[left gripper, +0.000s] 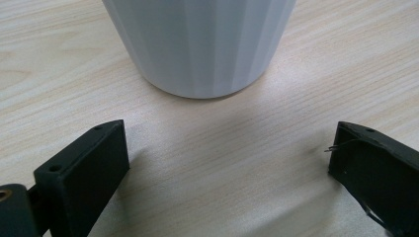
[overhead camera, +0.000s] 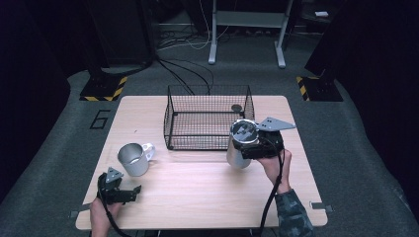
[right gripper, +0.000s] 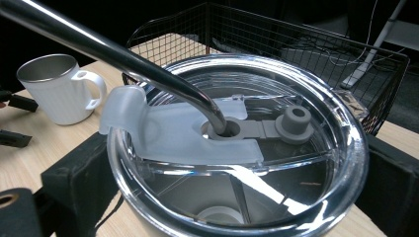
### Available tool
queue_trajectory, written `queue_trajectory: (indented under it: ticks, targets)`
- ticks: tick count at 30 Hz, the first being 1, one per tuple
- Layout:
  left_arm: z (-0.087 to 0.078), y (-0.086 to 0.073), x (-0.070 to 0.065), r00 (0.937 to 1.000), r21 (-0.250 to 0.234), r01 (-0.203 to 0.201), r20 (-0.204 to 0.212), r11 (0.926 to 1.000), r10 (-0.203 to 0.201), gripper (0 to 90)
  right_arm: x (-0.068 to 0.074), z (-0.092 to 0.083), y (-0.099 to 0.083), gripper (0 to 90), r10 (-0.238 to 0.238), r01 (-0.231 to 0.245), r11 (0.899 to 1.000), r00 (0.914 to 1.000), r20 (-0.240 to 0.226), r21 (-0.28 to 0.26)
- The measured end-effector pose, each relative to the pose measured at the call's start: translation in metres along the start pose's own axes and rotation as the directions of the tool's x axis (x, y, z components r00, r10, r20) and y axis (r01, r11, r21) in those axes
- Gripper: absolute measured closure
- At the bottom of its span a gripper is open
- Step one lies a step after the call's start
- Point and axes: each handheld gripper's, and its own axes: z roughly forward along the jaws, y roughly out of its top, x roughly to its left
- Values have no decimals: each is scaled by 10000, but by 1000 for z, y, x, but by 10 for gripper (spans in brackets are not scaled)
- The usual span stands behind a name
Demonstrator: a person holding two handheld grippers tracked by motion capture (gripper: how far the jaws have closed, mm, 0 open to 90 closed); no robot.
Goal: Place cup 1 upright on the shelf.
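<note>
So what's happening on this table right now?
A person works two handheld grippers at a wooden table. The right gripper is clamped on a steel tumbler with a clear lid and metal straw, just in front of the wire basket. The left gripper, jaws open, points at a white mug without touching it.

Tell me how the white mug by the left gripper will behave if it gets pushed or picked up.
The mug looks rigid, with a metal-looking inside, so it should keep its shape when squeezed. Its smooth ribbed wall may slip between the left gripper's open jaws. It narrows toward the base, so a high push might tip it; a low one probably slides it across the table.
</note>
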Motion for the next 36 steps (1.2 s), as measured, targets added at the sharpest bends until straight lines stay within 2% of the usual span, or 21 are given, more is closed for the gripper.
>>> queue_trajectory:
  ticks: [11, 12, 13, 20, 21, 30, 36]
  targets:
    - [0, 0, 0, 10000, 0, 1, 0, 10000, -1, 18, -4, -5, 12, 34, 66, -66, 10000, 10000, 24, 29]
    - [0, 0, 0, 10000, -2, 1, 0, 10000, -1, 18, -5, -5, 13, 34, -52, 52, 10000, 10000, -29, 7]
    - [0, 0, 0, 10000, -3, 2, -1, 10000, -2, 18, -5, -5, 14, 34, 43, -43, 10000, 10000, 42, 10]
    - [0, 0, 0, 10000, -2, 1, 1, 10000, -1, 18, -8, -9, 24, 34, -105, 105, 9999, 9999, -31, -64]
    - [0, 0, 0, 10000, -3, 1, 0, 10000, -1, 18, -8, -9, 25, 34, 33, -33, 10000, 10000, 5, -86]
    - [0, 0, 0, 10000, -1, 0, -1, 10000, 0, 18, -14, -12, 38, 34, -161, 161, 9998, 9999, 14, -130]
    - [0, 0, 0, 10000, -4, 3, -2, 10000, -3, 18, -18, -13, 45, 34, -46, 47, 9999, 10000, 55, -128]
